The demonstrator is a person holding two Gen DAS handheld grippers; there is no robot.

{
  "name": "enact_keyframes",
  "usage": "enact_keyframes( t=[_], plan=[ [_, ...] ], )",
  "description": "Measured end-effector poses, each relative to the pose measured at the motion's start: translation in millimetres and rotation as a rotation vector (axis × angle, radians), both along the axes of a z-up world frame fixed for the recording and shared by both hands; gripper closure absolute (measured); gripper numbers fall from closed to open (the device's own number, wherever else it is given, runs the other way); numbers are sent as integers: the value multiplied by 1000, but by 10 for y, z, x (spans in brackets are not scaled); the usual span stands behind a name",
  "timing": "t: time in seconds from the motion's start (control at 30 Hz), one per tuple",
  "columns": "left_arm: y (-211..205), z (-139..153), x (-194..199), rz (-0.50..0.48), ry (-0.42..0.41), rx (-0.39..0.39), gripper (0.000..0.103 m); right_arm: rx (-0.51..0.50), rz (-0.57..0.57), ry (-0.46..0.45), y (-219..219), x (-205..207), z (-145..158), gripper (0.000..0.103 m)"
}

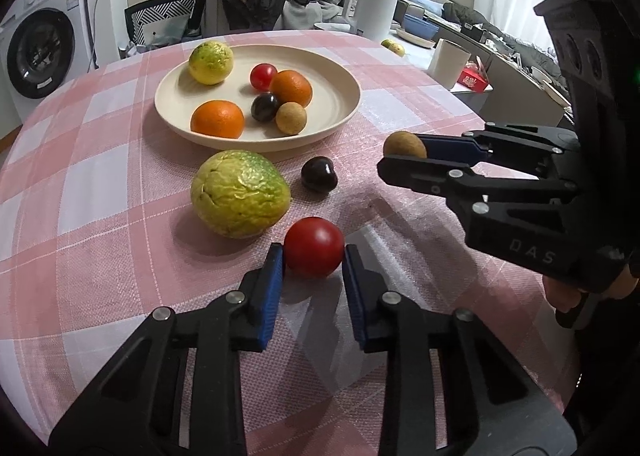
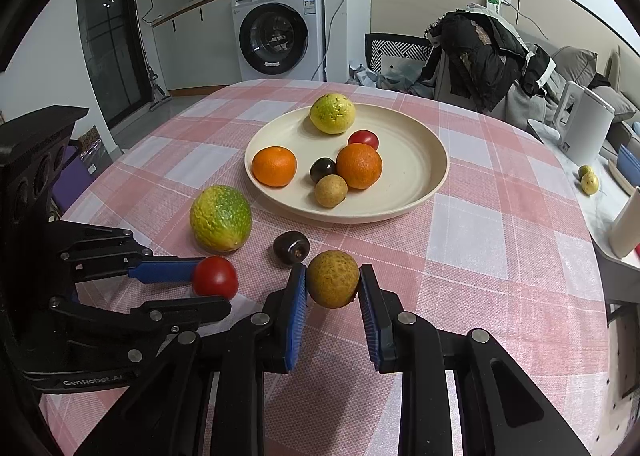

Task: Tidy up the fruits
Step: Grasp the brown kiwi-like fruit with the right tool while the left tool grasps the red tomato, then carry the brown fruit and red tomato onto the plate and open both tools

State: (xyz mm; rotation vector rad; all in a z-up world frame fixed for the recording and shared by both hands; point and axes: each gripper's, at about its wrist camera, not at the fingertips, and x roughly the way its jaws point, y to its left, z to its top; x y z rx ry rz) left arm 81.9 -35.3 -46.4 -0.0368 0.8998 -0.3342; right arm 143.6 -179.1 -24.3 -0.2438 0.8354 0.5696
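Both grippers loaded, plate (image 1: 344, 112) ahead. Left gripper (image 1: 314, 254) clamped on a smooth, glossy red tomato (image 1: 314, 246), blue ribbed fingers (image 1: 272, 288) pressing its two sides, fruit apparently just above the pink checked table (image 1: 80, 216). Right gripper (image 2: 333, 284) closed on a round, rough, tan-skinned fruit (image 2: 333, 284), lifted a little off the cloth by the look of its shadow. Cream plate straight ahead of both sets of fingers, further across the table, already carrying two oranges, a yellow-green fruit, a red tomato, a dark plum and a tan fruit. Between grippers and plate: a large wrinkled green-yellow fruit (image 1: 240, 198) to the left and a dark shiny plum (image 1: 319, 174) near the middle, both loose on the cloth. Right gripper seemingly the nearer to the plate's rim; open space on the plate's right half, likely the easiest drop spot. Round fruits, no long axis to mind, but prone to rolling once released.
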Motion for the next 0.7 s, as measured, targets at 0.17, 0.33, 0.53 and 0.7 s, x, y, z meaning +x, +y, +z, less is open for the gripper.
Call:
enact_keyframes(
  t=[0.17,0.33,0.53,0.7],
  plan=[
    [18,99,-65,-4,-38,-13,77,5,-5,-4,-17,2,16,76],
    [66,211,-120,7,-73,-21,77,26,-15,-23,-70,-6,77,76],
    [116,331,-153,25,-109,-16,77,54,-22,-45,-125,-9,159,76],
    [161,397,-142,43,-127,-3,77,87,-20,-74,-150,-32,229,76]
  ],
)
